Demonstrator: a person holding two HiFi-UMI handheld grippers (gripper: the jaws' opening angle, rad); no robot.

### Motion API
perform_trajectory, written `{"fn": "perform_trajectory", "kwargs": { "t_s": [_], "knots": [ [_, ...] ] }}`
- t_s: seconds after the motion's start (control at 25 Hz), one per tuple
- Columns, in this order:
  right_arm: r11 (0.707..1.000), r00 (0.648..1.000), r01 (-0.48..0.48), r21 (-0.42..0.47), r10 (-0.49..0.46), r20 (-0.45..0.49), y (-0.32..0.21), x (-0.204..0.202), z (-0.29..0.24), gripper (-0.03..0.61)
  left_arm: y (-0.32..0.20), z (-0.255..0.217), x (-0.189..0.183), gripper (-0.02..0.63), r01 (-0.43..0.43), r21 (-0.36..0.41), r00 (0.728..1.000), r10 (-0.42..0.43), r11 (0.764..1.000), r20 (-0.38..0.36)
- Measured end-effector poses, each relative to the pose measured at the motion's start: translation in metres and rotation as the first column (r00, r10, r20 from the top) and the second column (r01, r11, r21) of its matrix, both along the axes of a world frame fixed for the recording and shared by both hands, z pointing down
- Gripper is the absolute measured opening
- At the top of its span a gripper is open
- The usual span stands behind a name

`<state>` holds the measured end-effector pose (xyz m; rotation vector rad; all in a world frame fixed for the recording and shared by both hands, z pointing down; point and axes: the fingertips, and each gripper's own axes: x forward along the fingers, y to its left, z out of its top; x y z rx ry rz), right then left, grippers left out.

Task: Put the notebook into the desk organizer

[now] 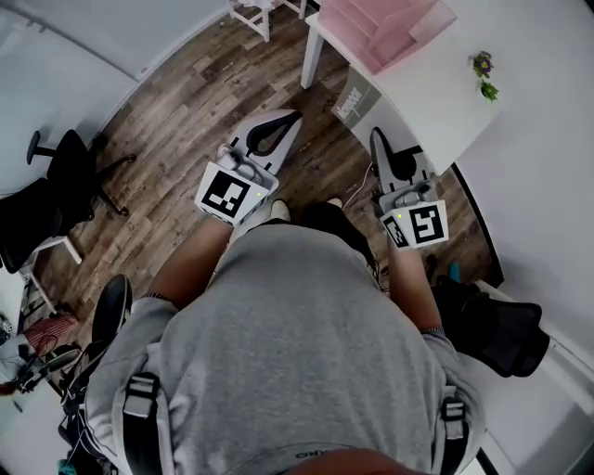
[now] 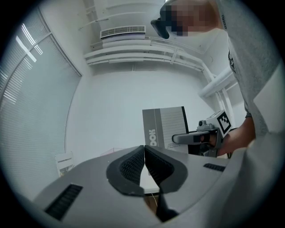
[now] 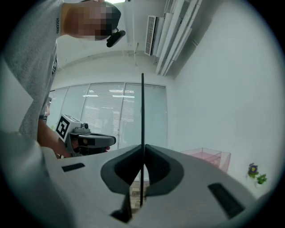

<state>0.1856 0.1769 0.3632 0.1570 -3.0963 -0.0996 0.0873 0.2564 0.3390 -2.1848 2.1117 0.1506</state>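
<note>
My right gripper [image 1: 378, 139] is shut on the notebook [image 1: 353, 100], a thin grey book with print on its cover. It stands upright in the jaws. The right gripper view shows the notebook [image 3: 142, 111] edge-on, as a dark line rising from the right gripper [image 3: 143, 156]. In the left gripper view its grey cover [image 2: 167, 127] faces me, with the right gripper [image 2: 174, 139] on its lower edge. My left gripper [image 1: 283, 119] [image 2: 144, 153] is shut and holds nothing. The pink desk organizer [image 1: 380, 28] [image 3: 209, 156] stands on the white table [image 1: 436, 83], beyond the notebook.
A small potted plant [image 1: 484, 76] [image 3: 256, 173] sits on the table to the organizer's right. A black office chair [image 1: 65, 186] is at the left on the wooden floor. A white chair [image 1: 255, 11] stands at the far end. A white wall runs along the right.
</note>
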Motion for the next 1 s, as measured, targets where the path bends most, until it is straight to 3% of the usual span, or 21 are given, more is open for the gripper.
{"fn": "perform_trajectory", "kwargs": {
  "t_s": [0.44, 1.0],
  "knots": [
    [1.0, 1.0, 0.003, -0.021, -0.003, -0.002, -0.07, -0.043, 0.01, 0.003, -0.065, 0.011, -0.044, 0.02, 0.015, -0.037, 1.0, -0.015, 0.999, -0.001],
    [0.996, 0.997, 0.078, -0.037, -0.078, 0.002, -0.201, -0.105, 0.002, 0.003, -0.201, -0.005, -0.1, 0.02, 0.074, -0.062, 0.997, -0.073, 0.995, 0.016]
  ]
}}
